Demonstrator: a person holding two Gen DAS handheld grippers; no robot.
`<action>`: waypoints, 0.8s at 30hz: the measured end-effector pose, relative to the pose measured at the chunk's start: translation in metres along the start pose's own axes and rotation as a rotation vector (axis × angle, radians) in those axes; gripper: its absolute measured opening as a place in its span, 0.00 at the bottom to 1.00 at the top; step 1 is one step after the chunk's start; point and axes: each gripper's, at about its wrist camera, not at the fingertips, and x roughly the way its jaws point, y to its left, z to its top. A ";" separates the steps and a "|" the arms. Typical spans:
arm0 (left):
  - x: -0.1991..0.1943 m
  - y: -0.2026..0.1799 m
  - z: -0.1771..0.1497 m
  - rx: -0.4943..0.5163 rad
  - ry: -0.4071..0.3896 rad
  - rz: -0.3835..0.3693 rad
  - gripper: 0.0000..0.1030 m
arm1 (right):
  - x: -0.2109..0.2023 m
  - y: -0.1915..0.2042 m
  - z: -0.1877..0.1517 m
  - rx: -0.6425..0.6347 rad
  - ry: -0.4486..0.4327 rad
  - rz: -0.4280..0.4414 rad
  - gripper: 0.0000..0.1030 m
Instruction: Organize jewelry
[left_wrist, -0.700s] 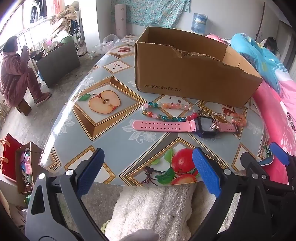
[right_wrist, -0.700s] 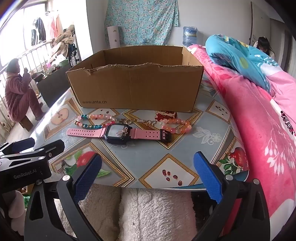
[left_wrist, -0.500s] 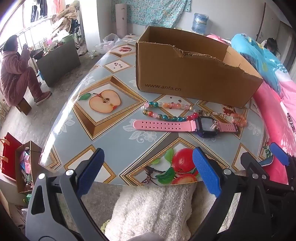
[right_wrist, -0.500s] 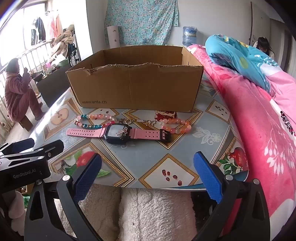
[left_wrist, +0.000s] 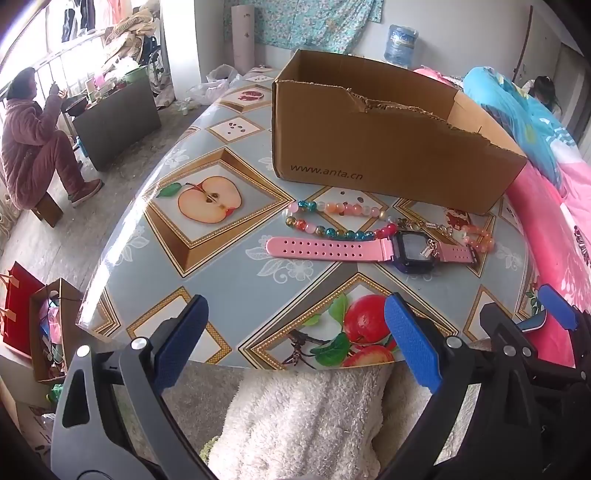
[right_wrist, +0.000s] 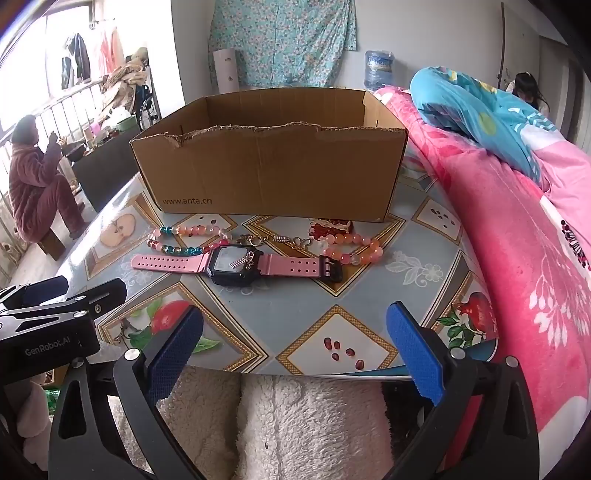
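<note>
Both grippers hang over the table's (right_wrist: 258, 332) near edge with nothing between their blue pads: the left gripper (left_wrist: 295, 343) and the right gripper (right_wrist: 291, 343) each stand spread wide apart. Toward the middle of the table the pink-strapped watch (right_wrist: 236, 264) lies flat, a pink and teal bead bracelet (right_wrist: 184, 240) just behind its left strap, a peach bead bracelet (right_wrist: 351, 247) behind its right strap, a thin chain (right_wrist: 266, 238) between them. The open cardboard box (right_wrist: 269, 173) sits just behind them toward the far edge
</note>
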 end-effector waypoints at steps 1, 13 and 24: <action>0.000 0.000 0.000 -0.001 0.000 0.001 0.90 | 0.000 0.000 0.000 0.001 0.001 0.001 0.94; 0.000 0.002 0.002 -0.007 -0.003 0.007 0.90 | 0.001 0.000 0.003 0.000 0.000 -0.002 0.94; 0.000 0.002 0.002 -0.007 -0.003 0.008 0.90 | 0.001 0.000 0.004 -0.001 -0.002 -0.001 0.94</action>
